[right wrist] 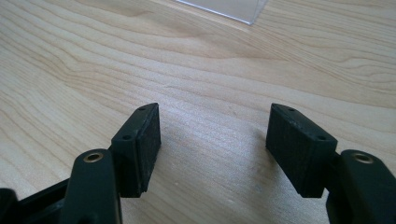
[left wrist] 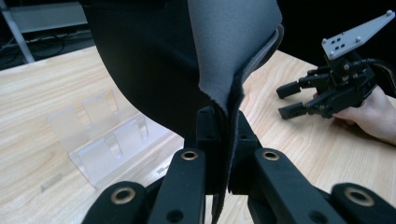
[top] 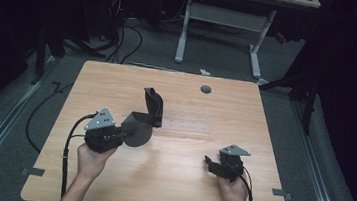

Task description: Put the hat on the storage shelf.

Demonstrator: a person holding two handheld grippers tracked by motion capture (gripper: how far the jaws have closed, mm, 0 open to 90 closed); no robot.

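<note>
A soft dark piece (top: 151, 108), black on one face and grey on the other (left wrist: 233, 42), hangs folded above the left half of the wooden table (top: 118, 84). My left gripper (top: 125, 132) is shut on its lower edge, and the fabric edge is pinched between the pads (left wrist: 223, 128). A clear plastic stand (top: 187, 121) lies flat on the table just right of the piece (left wrist: 105, 137). My right gripper (top: 208, 164) rests low near the table's right front, open, with bare wood between its pads (right wrist: 212, 140). From the left gripper view the right gripper (left wrist: 290, 100) is seen with its jaws apart.
A round cable hole (top: 206, 89) sits near the table's far edge. Beyond the table stands a white-legged desk (top: 223, 15), with cables (top: 122, 39) on the floor. A corner of the clear stand (right wrist: 224, 9) lies ahead of the right gripper.
</note>
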